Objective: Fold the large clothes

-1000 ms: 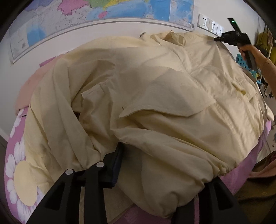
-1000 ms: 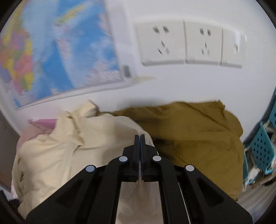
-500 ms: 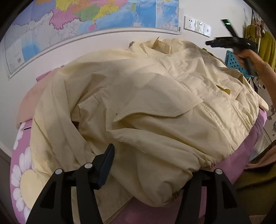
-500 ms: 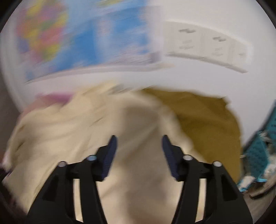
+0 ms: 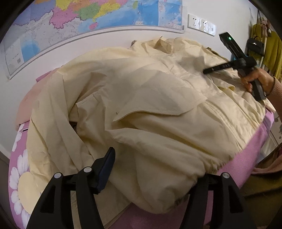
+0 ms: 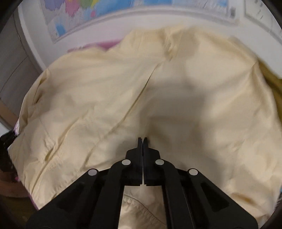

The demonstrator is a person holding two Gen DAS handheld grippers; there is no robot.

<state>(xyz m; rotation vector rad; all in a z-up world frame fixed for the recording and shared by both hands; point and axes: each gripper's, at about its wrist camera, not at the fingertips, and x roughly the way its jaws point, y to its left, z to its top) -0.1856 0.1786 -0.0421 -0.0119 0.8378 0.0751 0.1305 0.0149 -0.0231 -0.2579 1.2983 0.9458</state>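
A large cream jacket (image 5: 149, 109) lies spread on the bed, collar toward the wall and its elastic hem at the near edge. My left gripper (image 5: 156, 163) sits low at that hem with its jaws opening. The hem bulges between the wide-apart fingers (image 5: 105, 167) without being pressed, and cloth hides the right finger. A person's hand (image 5: 255, 79) holds my right gripper (image 5: 205, 71) over the jacket's upper right chest. In the right wrist view the right gripper (image 6: 142, 141) is shut with nothing between its pads, just above the jacket (image 6: 105, 98) beside the front seam.
A pink flowered bed sheet (image 5: 17, 176) shows at the left and front edges. A wall map (image 5: 88, 15) and wall sockets (image 5: 201, 24) are behind the bed. A pink cloth (image 5: 26, 100) lies at the left, a mustard garment (image 5: 271, 51) hangs at the right, and an olive-brown garment (image 6: 271, 77) lies beyond the jacket.
My left jaws have spread wide and let go of the hem fold. My right gripper opened, then shut again, and swept from the collar by the wall out over the jacket's chest.
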